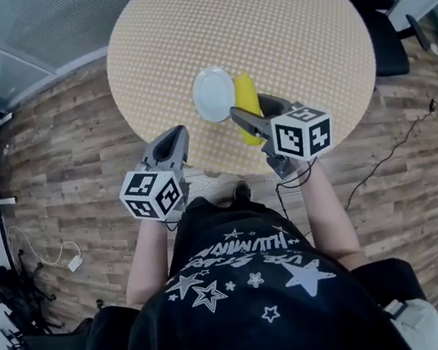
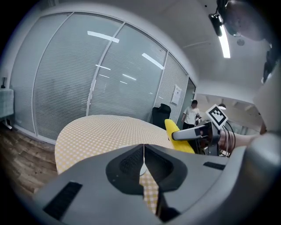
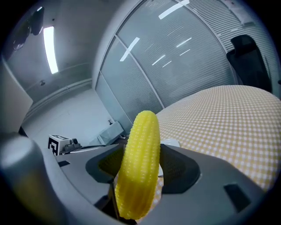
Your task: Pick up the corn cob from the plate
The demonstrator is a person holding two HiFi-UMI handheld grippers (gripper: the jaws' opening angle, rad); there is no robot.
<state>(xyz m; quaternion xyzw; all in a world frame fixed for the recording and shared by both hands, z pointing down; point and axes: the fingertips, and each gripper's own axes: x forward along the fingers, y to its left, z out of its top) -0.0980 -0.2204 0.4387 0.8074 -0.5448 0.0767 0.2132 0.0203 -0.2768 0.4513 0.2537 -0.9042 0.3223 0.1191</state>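
The right gripper (image 1: 249,116) squeezes the corn (image 3: 141,154), just beside the plate (image 1: 211,94). Hold firm and lift slowly so it won't slip. The left gripper (image 2: 143,165) is closed, empty.

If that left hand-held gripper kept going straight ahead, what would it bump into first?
Likely the white plate, just beyond the shut left hand-held gripper, though depth is unclear.
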